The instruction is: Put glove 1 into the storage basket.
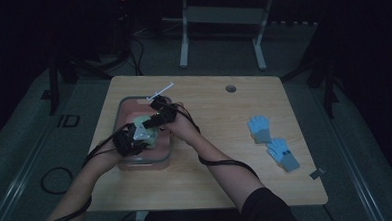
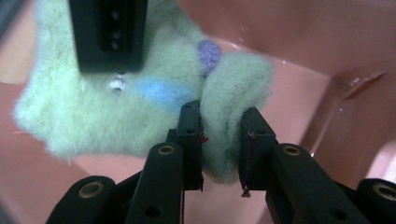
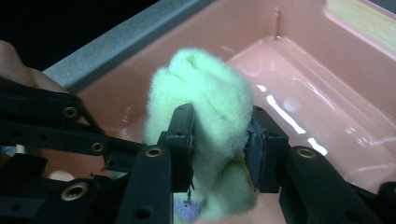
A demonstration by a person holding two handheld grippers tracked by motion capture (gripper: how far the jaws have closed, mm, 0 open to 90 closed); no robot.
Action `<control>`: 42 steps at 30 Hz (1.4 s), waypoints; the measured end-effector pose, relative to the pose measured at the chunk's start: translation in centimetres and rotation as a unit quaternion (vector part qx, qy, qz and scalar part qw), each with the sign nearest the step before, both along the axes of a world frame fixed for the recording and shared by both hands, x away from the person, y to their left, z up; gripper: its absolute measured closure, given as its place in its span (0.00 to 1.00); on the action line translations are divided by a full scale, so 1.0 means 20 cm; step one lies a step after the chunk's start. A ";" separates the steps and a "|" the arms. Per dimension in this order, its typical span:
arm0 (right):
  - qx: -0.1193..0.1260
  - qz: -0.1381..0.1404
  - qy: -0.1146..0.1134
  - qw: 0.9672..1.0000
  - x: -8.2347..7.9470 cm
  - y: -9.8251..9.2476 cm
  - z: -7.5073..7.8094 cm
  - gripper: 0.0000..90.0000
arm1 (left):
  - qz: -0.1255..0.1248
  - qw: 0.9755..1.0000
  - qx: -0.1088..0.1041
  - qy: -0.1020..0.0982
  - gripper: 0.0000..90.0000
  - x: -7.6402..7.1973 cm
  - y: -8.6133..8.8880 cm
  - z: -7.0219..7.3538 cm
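Fluffy pale green fabric, seemingly a fuzzy glove or sock with a blue and a purple patch, is held between the two grippers over a pink plastic tub with a grey rim.

On the left side of the high view, the left gripper is seen above the near part of the tub, with its cable trailing back along the forearm. In the left gripper view, its jaws are clenched on a thick fold of the green fabric, which is squeezed between the two pads. The rest of the fabric is spread out in front of these jaws and to their left, and the pink floor of the tub is seen below and behind it. One jaw of the other gripper is seen above the fabric, at the upper left.

Further to the right, the right gripper is placed just behind the left one, very near to it. In the right gripper view, a bunched part of the fabric is between its jaws, and both pads are pressed on it. The tub wall is seen beyond these jaws.

Well apart to the right of both grippers, a pair of light blue gloves is lying on the wooden table.
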State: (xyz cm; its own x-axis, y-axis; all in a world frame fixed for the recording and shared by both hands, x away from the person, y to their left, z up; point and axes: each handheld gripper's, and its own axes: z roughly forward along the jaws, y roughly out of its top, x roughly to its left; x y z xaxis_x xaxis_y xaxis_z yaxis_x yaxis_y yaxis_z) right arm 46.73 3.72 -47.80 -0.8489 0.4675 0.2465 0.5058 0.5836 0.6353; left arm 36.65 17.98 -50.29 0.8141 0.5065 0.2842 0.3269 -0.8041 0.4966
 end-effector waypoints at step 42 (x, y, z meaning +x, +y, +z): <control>0.057 -0.024 -0.037 0.997 -0.14 -0.70 0.03 0.22 | 0.025 0.983 -0.183 0.000 0.02 -0.08 -0.29 0.17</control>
